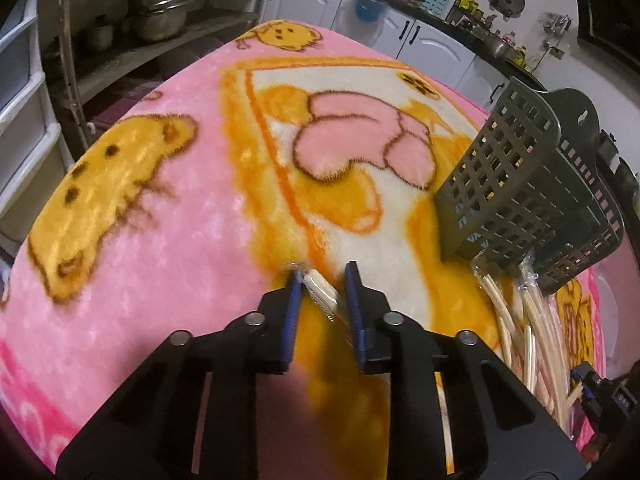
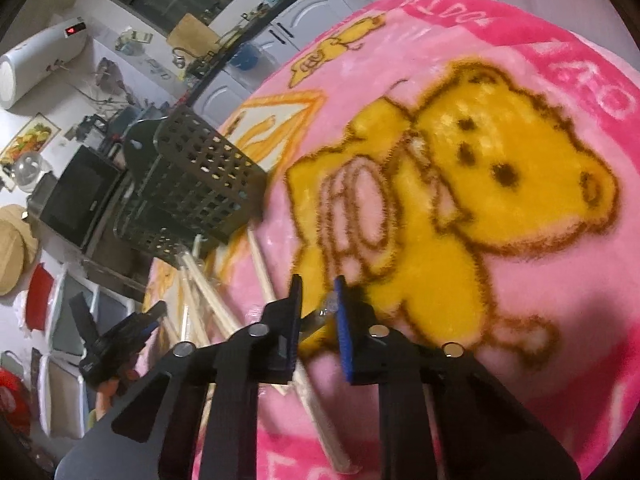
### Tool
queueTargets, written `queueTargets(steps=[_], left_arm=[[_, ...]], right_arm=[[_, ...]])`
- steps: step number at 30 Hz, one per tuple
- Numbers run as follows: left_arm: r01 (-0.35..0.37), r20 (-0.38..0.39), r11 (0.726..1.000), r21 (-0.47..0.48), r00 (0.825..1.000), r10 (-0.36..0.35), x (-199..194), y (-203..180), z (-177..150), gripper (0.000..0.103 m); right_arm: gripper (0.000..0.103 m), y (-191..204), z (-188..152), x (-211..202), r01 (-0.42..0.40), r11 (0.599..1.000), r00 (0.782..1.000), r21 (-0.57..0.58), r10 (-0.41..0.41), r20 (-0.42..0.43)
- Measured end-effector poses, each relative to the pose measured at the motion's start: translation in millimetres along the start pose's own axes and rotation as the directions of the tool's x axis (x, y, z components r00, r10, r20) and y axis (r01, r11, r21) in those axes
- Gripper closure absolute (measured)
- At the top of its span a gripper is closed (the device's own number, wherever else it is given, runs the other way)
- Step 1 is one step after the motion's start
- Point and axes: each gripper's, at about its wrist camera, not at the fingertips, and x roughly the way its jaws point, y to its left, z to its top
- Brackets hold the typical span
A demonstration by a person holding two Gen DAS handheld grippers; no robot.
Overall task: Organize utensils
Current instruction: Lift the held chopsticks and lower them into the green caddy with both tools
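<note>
Pink teddy-bear blanket point(image 1: 160, 240) under me, both my left gripper point(image 1: 320, 284) and right gripper point(image 2: 318, 300) pinch wrapped chopsticks point(image 1: 320, 296); next, lift toward the basket point(image 1: 520, 184) at two o'clock.

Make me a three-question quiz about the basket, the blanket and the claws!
1. Where does the dark basket lie?
A. on the blanket
B. on a shelf
C. on the floor

2. What colour is the big bear on the blanket?
A. green
B. yellow
C. blue

3. What is the left claw doing?
A. hanging wide open over nothing
B. squeezing a wrapped pair of chopsticks
C. holding a cup

Answers: 1 A, the basket lies tipped on its side on the pink blanket beside loose chopsticks; 2 B, its fur is yellow with brown outlines; 3 B, the wrapped sticks sit between its blue pads.
</note>
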Motion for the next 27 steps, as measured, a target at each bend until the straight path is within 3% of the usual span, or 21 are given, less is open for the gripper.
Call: queueTargets(steps=[4, 11, 19, 27], left_arm=[[0.032, 0.014, 0.999, -0.002, 0.999, -0.032, -4.3, 1.6, 3.4, 0.092], [0.094, 0.106, 0.995, 0.042, 0.990, -0.098, -41.9, -4.5, 14.4, 0.096], [0.145, 0.235, 0.979, 0.145, 0.956, -0.176, -105.0, -25.6, 34.7, 0.099], [0.188, 0.294, 0.952, 0.240, 0.921, -0.256, -142.9, -55.3, 49.9, 0.100]], right_arm=[[0.095, 13.2, 1.4, -8.1, -0.040, 0.998, 0.999, -0.047, 0.041, 0.024], [0.097, 51.0, 14.5, -28.5, -0.086, 0.982, 0.992, -0.166, 0.099, 0.072], [0.098, 107.3, 37.0, -54.3, -0.118, 0.927, 0.978, -0.356, 0.171, 0.119], [0.098, 147.3, 50.9, -67.4, -0.106, 0.866, 0.973, -0.489, 0.192, 0.128]])
